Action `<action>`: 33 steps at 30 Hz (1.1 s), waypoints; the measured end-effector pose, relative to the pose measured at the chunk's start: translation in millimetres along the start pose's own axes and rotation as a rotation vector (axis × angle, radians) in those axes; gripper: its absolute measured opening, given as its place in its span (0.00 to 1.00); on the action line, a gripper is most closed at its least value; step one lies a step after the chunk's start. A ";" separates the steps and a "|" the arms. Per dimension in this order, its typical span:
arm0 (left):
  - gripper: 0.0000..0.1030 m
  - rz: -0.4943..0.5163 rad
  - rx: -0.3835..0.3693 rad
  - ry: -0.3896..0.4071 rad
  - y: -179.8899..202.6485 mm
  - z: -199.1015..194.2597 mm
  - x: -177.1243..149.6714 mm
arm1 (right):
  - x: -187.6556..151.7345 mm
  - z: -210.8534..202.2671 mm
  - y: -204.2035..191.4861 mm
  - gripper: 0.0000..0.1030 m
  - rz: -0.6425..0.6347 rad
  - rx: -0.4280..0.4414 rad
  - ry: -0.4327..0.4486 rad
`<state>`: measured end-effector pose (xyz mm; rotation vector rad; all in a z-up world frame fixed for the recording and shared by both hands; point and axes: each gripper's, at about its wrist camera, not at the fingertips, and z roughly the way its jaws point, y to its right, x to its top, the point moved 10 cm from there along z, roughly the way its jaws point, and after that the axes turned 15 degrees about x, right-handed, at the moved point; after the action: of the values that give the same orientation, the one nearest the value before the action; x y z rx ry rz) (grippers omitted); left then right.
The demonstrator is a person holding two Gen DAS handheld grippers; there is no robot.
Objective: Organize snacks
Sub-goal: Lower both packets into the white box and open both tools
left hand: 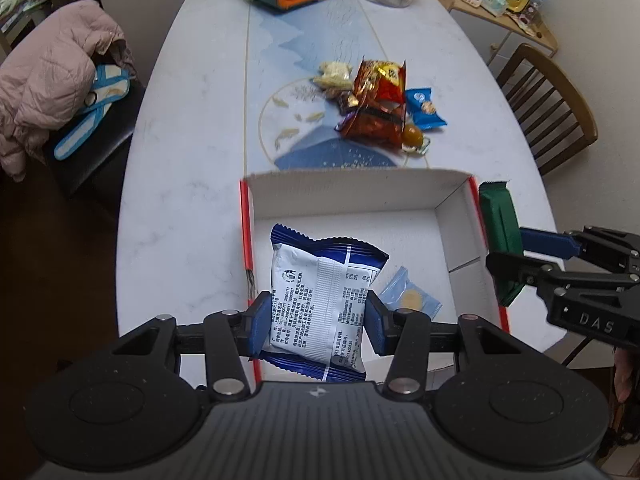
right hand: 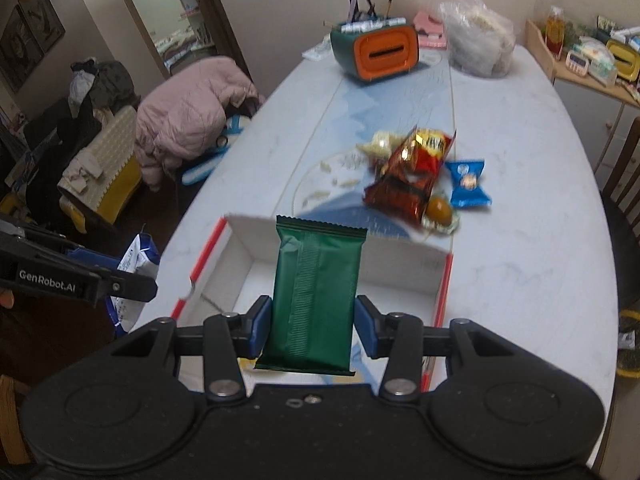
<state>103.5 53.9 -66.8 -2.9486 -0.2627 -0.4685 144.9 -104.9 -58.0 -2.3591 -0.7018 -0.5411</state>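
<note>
a: state of both hands?

b: my left gripper [left hand: 316, 322] is clamped on the white-and-blue packet [left hand: 320, 300], pads pressing its two side edges. my right gripper [right hand: 310, 328] is clamped on the green packet [right hand: 314, 296] the same way. neither is free.

a: where are the packets relative to the box?

b: landmark is the white box [left hand: 360, 192] with red outer edges. in the left wrist view the white-and-blue packet hangs over the box floor, toward the box's left wall and near end. a small clear blue sachet [left hand: 410, 294] already lies on the box floor, just right of my packet. the green packet [left hand: 498, 236] is outside the box in that view, just beyond its right wall.

a: long axes?

b: each packet's long axis runs forward along my fingers, roughly toward the box's far wall. the grip is on the lower half of each.

a: which hand is nearer a drop?

b: judgement: the left. its packet is already above the interior; spreading the pads should land it beside the sachet. the right must first cross the right wall inward.

a: what remains beyond the box?

b: a loose snack pile [left hand: 380, 108] sits past the far wall on the table [left hand: 180, 160]: red-orange bags, a blue packet [right hand: 468, 184], pale items. not yet sorted.
</note>
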 end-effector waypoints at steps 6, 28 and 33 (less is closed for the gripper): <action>0.46 -0.010 -0.026 -0.062 20.2 32.0 -12.5 | -24.8 28.4 10.0 0.42 0.033 -0.018 -0.060; 0.46 0.009 0.055 -0.177 64.4 152.1 10.3 | -60.0 117.5 59.9 0.41 0.074 -0.126 -0.202; 0.46 0.016 0.051 -0.217 68.1 169.9 10.5 | -62.6 126.7 67.4 0.41 0.077 -0.132 -0.226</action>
<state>176.4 17.8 -231.1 -2.9491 -0.2707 -0.1366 162.3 -89.2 -212.8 -2.5871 -0.6897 -0.2978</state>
